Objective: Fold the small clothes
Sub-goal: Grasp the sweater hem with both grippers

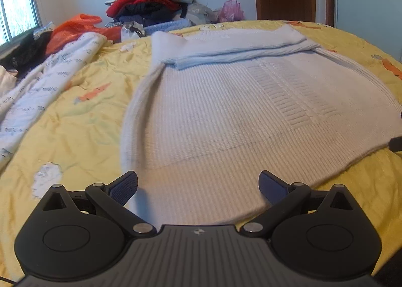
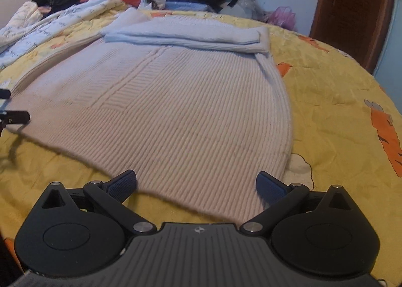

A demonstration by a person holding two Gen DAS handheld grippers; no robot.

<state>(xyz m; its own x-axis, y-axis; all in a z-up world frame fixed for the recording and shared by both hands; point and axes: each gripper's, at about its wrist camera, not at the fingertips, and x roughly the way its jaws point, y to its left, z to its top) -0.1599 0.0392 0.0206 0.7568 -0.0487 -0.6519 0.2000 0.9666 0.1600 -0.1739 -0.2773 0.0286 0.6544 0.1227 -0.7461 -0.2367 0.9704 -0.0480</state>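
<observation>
White ribbed sweater [image 1: 226,111] flat on the yellow bedspread [image 1: 75,136], sleeves folded across its far end

Left gripper [image 1: 198,187] and right gripper [image 2: 196,186] both gape wide, empty, the sweater's near hem lying between each pair of jaws

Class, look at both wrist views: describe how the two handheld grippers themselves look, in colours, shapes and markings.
The left gripper and right gripper look identical: matte black bodies with ridged grey centre plates bearing a small round logo, two round black discs, silver pivot pins, angled black link arms, and fingers faced with dark blue textured pads.
</observation>
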